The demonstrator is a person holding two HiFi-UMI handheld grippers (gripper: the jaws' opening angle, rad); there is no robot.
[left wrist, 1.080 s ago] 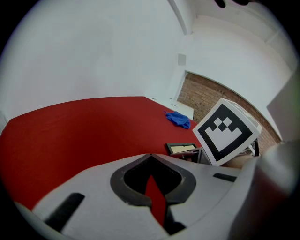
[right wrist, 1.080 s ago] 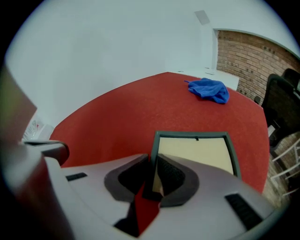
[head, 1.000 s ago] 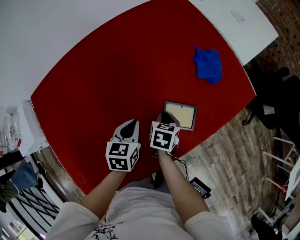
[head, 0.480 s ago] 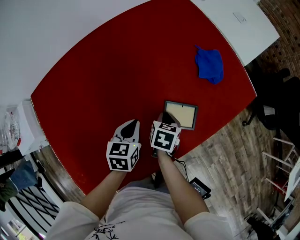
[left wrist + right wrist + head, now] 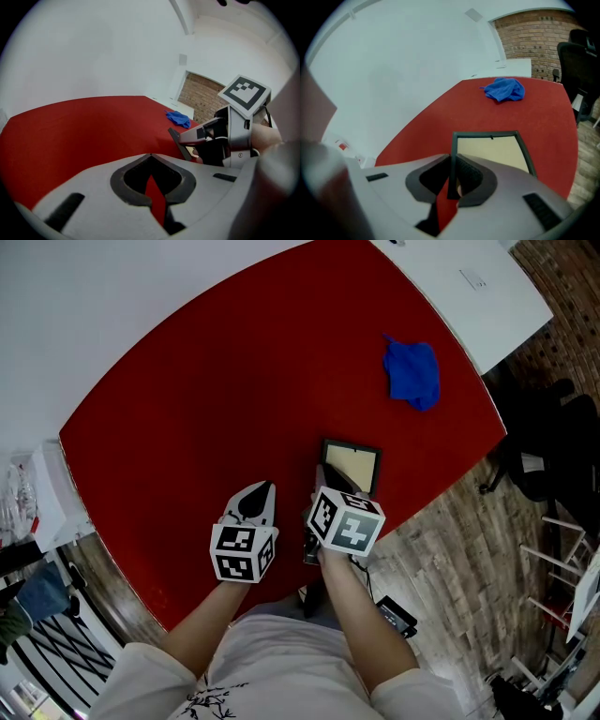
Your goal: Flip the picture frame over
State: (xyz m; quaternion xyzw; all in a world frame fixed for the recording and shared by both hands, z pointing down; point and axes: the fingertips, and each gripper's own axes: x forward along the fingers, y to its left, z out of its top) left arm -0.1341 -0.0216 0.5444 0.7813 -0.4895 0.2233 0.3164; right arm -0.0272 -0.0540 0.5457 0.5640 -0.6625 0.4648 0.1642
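The right gripper [image 5: 330, 482] has brought its jaws in from a wider gap, and they now pinch the dark left rim of the picture frame [image 5: 356, 465]. The gripper has risen and rolled to the right. Its marker cube [image 5: 347, 522] now sits further right and nearer, with a different face turned upward. The frame's left edge has come up off the red tabletop [image 5: 187, 399] with the gripper, so the frame is tilted. From above it looks narrower than it did a second ago.
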